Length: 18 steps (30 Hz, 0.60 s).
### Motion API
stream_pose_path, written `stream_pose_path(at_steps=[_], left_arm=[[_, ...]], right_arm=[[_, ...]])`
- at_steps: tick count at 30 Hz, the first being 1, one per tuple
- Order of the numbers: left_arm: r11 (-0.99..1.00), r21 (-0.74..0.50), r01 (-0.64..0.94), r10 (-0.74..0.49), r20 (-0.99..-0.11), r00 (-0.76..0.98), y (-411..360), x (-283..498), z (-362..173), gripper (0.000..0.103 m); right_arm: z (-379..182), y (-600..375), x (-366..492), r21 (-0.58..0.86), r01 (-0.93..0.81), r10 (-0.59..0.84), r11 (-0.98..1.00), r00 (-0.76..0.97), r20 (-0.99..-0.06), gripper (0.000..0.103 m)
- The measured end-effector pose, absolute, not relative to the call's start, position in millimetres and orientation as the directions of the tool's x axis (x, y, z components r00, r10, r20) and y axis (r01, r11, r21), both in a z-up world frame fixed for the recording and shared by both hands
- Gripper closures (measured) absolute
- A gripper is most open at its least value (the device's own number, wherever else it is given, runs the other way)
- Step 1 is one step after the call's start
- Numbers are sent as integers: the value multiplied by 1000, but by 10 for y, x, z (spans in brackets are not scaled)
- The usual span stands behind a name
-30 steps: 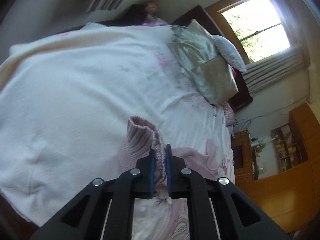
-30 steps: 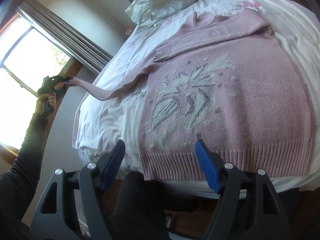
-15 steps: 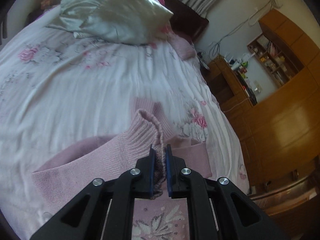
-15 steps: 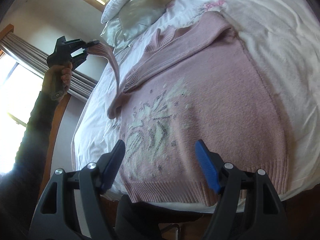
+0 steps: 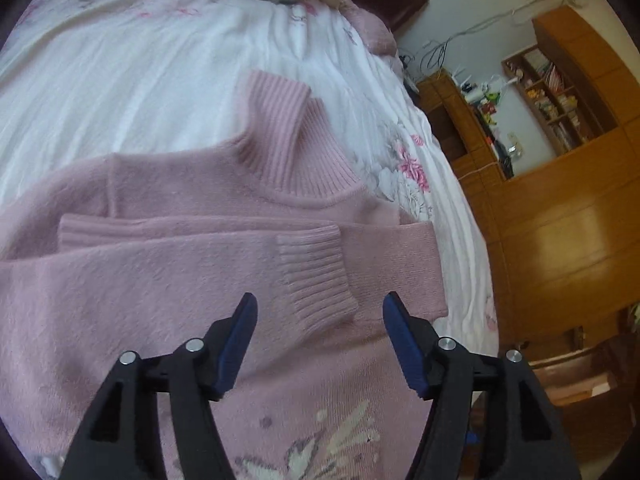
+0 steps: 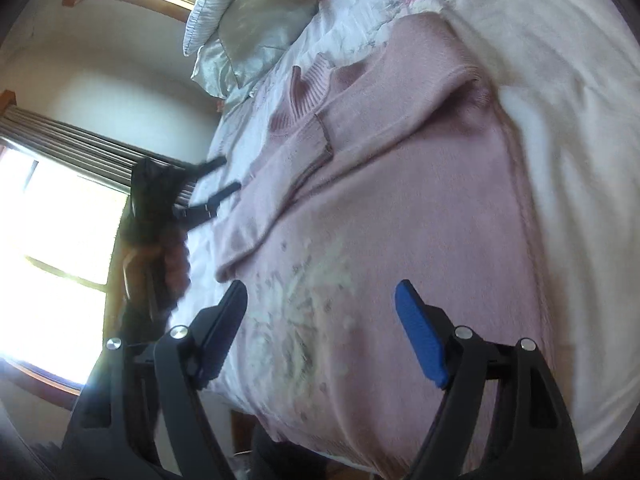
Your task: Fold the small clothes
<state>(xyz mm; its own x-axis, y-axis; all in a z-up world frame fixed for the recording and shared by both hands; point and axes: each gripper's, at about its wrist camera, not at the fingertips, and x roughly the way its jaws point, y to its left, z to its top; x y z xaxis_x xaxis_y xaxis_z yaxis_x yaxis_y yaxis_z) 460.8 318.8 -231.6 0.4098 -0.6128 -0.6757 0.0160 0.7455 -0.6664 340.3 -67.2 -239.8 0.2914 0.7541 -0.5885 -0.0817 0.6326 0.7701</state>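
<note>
Pink sweater (image 5: 168,280) lies flat, collar toward pillows (image 6: 256,28); both sleeves folded across chest.

The right claw (image 6: 320,332) is wide apart above the pink sweater (image 6: 420,240), which lies flat on the bed (image 6: 560,100), sleeves folded across the chest. The left claw (image 6: 224,178), also apart, is beside the sweater's edge.

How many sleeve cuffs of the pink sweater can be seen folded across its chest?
2. One ribbed cuff lies just ahead of the open left tongs. The other cuff lies farther left, below the collar. No other cuff shows.
</note>
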Motion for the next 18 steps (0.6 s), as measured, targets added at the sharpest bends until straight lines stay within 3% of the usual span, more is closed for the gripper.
stream_pose_path(at_steps=[5, 10, 14, 16, 18], left_arm=[[706, -706, -59, -593, -635, 496, 3935, 3540, -2424, 29], [633, -754, -175, -572, -608, 551, 4446, 2474, -2672, 26], [557, -788, -262, -556, -588, 587, 4694, 1850, -2900, 26], [515, -802, -302, -554, -580, 597, 4740, 1647, -3021, 26], [478, -816, -325, -557, -568, 606, 4758, 1505, -3098, 26]], right_arm=[[-2648, -185, 4593, 860, -54, 857, 507, 131, -498, 36], [-2970, 246, 5305, 783, 4, 779, 623, 96, -620, 37], [-3028, 509, 5341, 767, -17, 766, 641, 81, -638, 37], [-3018, 578, 5314, 768, -14, 766, 640, 99, -636, 44], [-3009, 622, 5269, 771, -9, 767, 637, 107, -632, 69]])
